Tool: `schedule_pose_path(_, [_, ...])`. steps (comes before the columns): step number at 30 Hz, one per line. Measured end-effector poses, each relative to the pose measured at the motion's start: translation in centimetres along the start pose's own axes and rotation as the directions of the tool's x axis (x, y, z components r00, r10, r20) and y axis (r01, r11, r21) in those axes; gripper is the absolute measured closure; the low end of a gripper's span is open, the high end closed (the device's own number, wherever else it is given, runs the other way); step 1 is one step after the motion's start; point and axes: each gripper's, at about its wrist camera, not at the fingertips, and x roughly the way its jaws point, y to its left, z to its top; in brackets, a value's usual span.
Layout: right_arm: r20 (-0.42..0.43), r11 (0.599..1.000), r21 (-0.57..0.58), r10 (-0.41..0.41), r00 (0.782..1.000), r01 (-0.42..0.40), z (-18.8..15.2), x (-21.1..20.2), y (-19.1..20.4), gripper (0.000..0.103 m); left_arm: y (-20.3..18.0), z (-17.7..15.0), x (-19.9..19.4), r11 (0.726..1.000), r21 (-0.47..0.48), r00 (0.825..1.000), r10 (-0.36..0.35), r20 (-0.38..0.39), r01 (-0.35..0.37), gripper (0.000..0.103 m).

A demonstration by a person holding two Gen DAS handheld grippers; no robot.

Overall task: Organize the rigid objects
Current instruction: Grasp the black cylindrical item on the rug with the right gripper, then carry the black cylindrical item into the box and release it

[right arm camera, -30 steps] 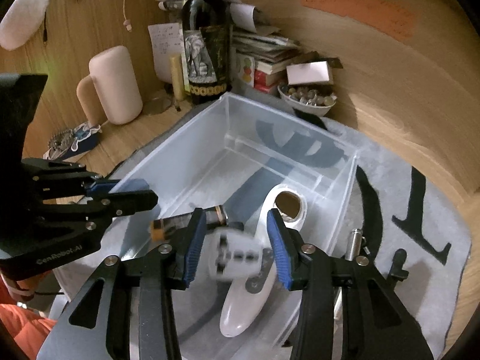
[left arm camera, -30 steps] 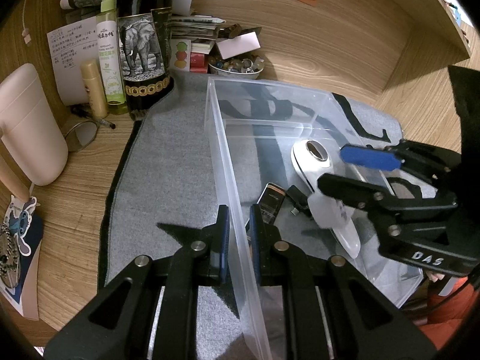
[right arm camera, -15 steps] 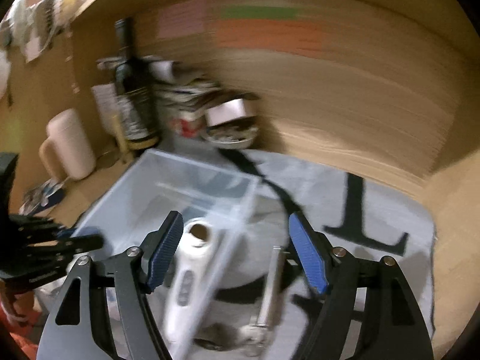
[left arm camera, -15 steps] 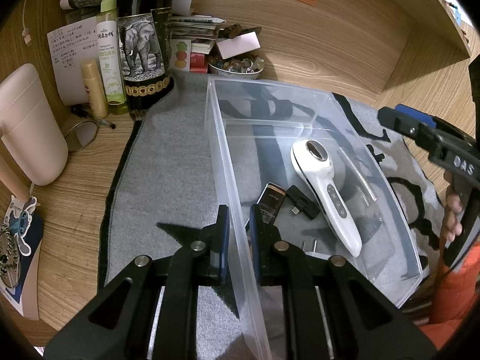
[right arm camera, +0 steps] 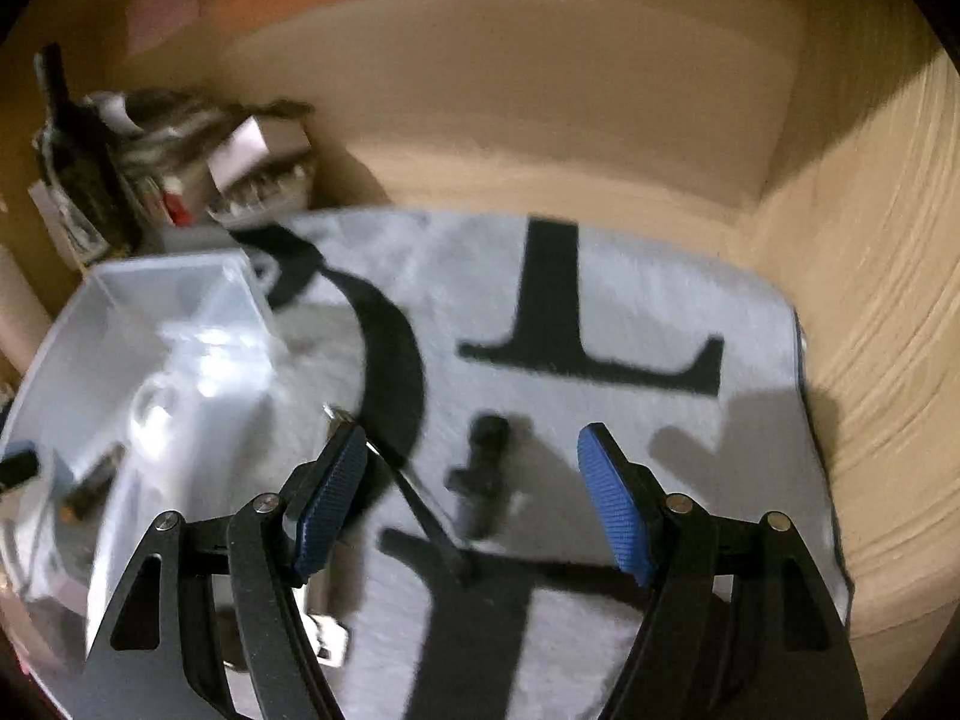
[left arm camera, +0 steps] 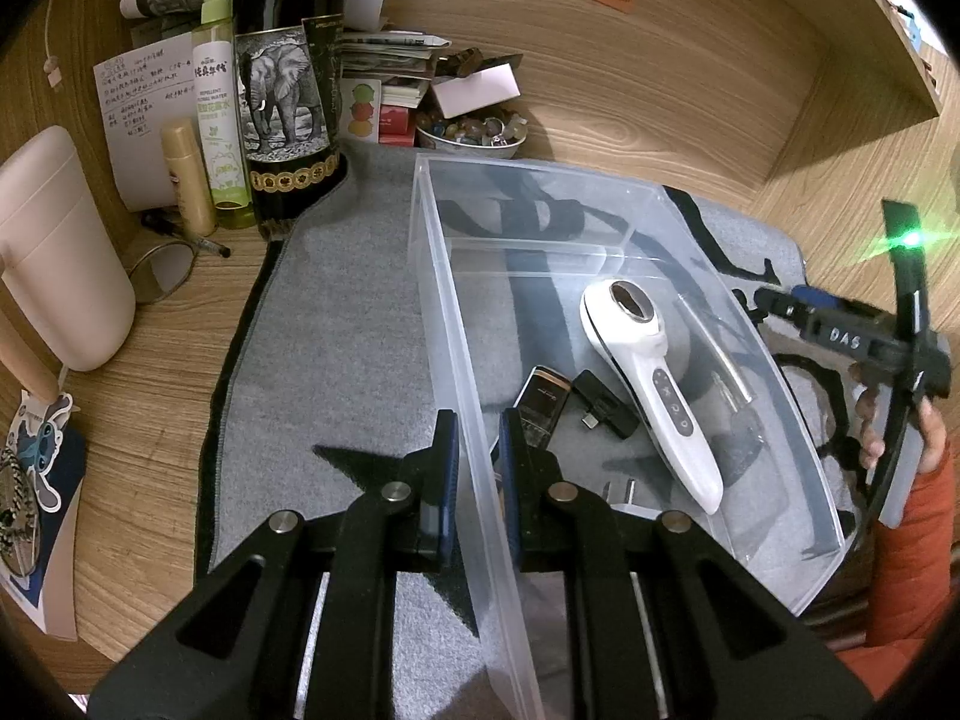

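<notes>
A clear plastic bin [left arm camera: 444, 300] stands on a grey mat. My left gripper [left arm camera: 478, 444] is shut on the bin's near left wall. Inside lie a white handheld device [left arm camera: 654, 384], a small phone [left arm camera: 540, 402], a black adapter [left arm camera: 603, 405] and a white plug [left arm camera: 624, 495]. My right gripper [right arm camera: 474, 498] is open and empty over the mat right of the bin [right arm camera: 156, 372]; it also shows in the left wrist view [left arm camera: 840, 324]. A small black object [right arm camera: 483, 468] lies on the mat between its fingers. A metal tool [right arm camera: 384, 468] lies by the left finger.
A wine bottle [left arm camera: 282, 78], a spray bottle [left arm camera: 219, 120], a small tube [left arm camera: 189, 177], papers, books and a bowl of beads [left arm camera: 474, 132] crowd the back left. A pink container [left arm camera: 54, 246] stands at left. Wooden walls close the back and right.
My right gripper let go of the white plug into the bin, opened wide, and swung right, out of the bin, over the mat. My left gripper has not moved.
</notes>
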Motion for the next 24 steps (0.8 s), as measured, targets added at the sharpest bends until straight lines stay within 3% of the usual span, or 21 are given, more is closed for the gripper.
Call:
schedule_pose_path(4, [-0.041, 1.0, 0.01, 0.003, 0.999, -0.003, -0.8, 1.1, -0.6, 0.033, 0.0, 0.0, 0.0, 1.0, 0.0, 1.0, 0.0, 0.0, 0.0, 0.09])
schedule_pose_path(6, [-0.055, 1.0, 0.022, 0.002, 0.998, 0.0, -0.9, 1.6, -0.9, 0.038, 0.0, 0.0, 0.0, 1.0, -0.002, 1.0, -0.001, 0.001, 0.001, 0.09])
schedule_pose_path(12, [-0.102, 0.999, 0.048, 0.028, 0.994, -0.024, -1.2, 3.1, -1.4, 0.062, 0.0, 0.0, 0.0, 1.0, 0.0, 1.0, 0.0, 0.0, 0.0, 0.09])
schedule_pose_path(15, [-0.101, 0.999, 0.042, 0.034, 0.994, -0.029, -1.3, 3.2, -1.3, 0.079, 0.0, 0.0, 0.0, 1.0, -0.001, 1.0, -0.001, 0.0, 0.001, 0.09])
schedule_pose_path(24, [-0.016, 0.999, 0.001, 0.033, 0.999, -0.033, -0.7, 0.6, -0.5, 0.081, 0.0, 0.0, 0.0, 1.0, 0.0, 1.0, 0.0, 0.0, 0.0, 0.09])
